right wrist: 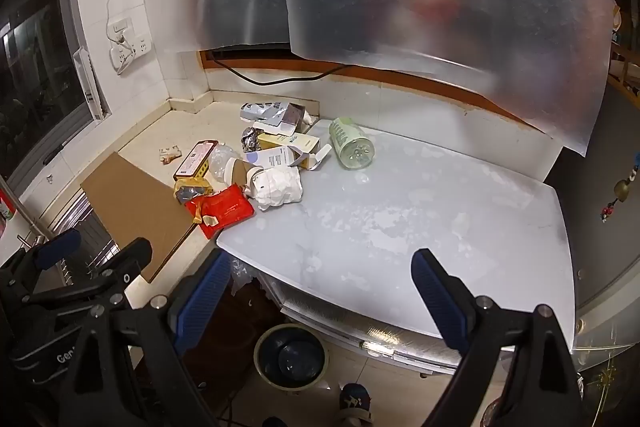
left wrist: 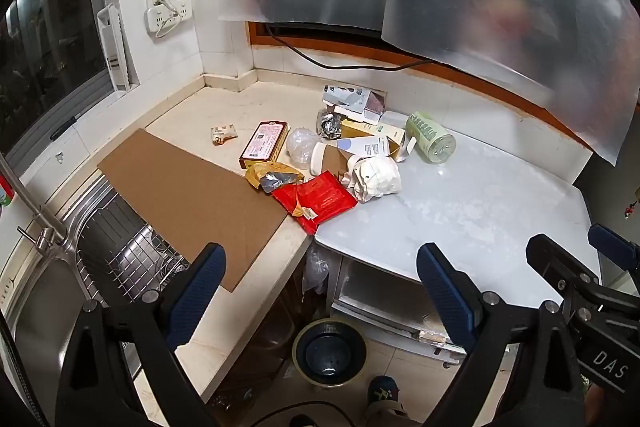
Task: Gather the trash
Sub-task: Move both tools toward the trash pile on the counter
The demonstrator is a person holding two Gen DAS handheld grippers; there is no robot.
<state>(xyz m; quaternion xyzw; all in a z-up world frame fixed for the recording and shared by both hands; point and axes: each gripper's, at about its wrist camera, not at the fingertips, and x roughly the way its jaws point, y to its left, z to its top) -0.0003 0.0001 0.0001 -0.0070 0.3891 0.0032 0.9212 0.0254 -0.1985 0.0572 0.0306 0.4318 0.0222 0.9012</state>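
the collecting has not started yet, i judge: both claws hang above the front edge of the bench (left wrist: 480, 211), and nothing is between their pads. the left claw (left wrist: 320, 291) stands wide apart over the cardboard sheet (left wrist: 192, 199), which lies at the left part of the bench, partly over the sink (left wrist: 48, 307). the trash is one heap near the middle of the bench toward the back edge: a red wrapper (left wrist: 316, 201) nearest the front, a crumpled white paper (left wrist: 376, 177) just beside it, and a green bottle (left wrist: 430, 143) lying on its side at the right end. the right claw (right wrist: 320, 299) is also wide apart and empty. the bin (left wrist: 329, 353) stands on the floor under the front edge. the next move, i think, is to reach forward and close on one near piece, probably the red wrapper.
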